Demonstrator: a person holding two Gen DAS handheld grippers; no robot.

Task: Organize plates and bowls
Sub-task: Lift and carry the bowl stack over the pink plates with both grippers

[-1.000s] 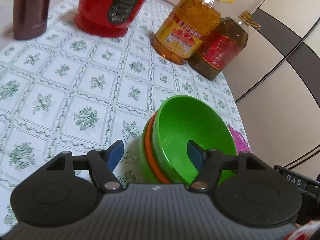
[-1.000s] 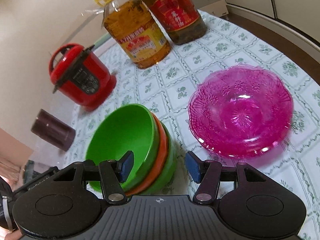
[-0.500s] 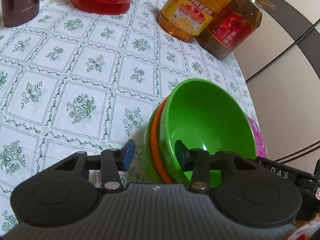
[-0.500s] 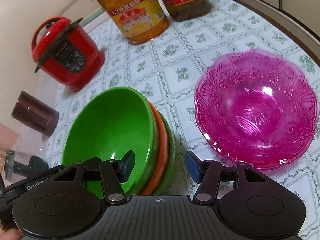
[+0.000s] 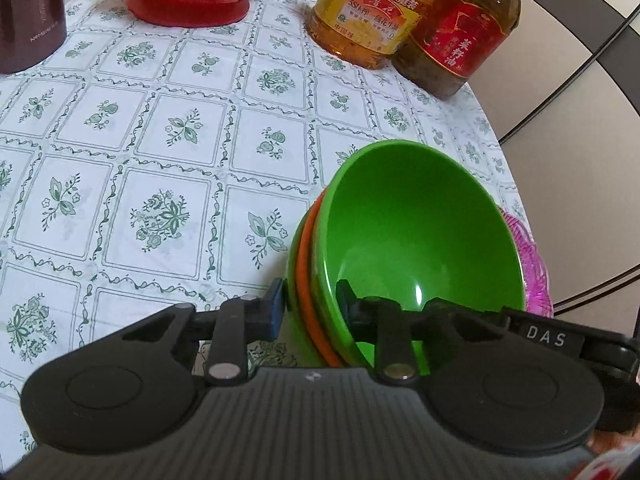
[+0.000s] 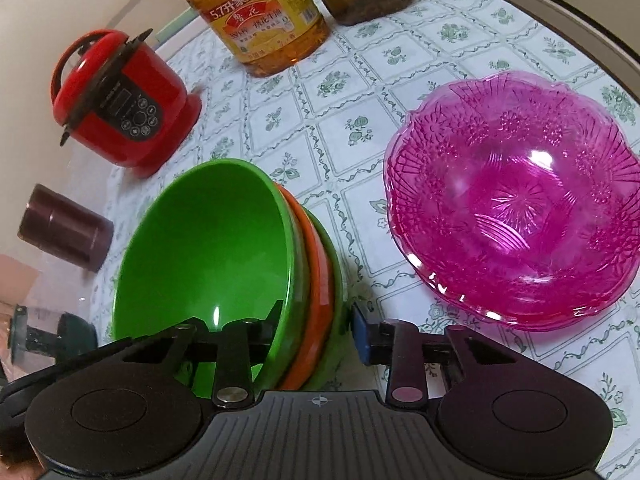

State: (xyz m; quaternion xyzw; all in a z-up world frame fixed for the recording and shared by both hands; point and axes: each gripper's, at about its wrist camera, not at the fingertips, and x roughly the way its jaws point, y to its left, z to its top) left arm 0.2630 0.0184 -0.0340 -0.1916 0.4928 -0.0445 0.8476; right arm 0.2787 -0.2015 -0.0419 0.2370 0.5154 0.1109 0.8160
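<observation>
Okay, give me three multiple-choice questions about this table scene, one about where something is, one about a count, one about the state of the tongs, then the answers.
1. Seen from the right wrist, where is the pink glass bowl relative to the bowl stack?
A. to its right, apart
B. nested inside it
C. behind the red cooker

2. How many bowls are nested in the stack?
A. one
B. three
C. five

3. How do the left tongs and right tongs stand?
A. both wide open above the table
B. each straddling the stack's rim
C. both gripping oil bottles

Answers: 1 A, bare tablecloth shows between them. 2 B, green, orange and green rims show. 3 B, each has one finger inside the top bowl and one outside the stack.
</observation>
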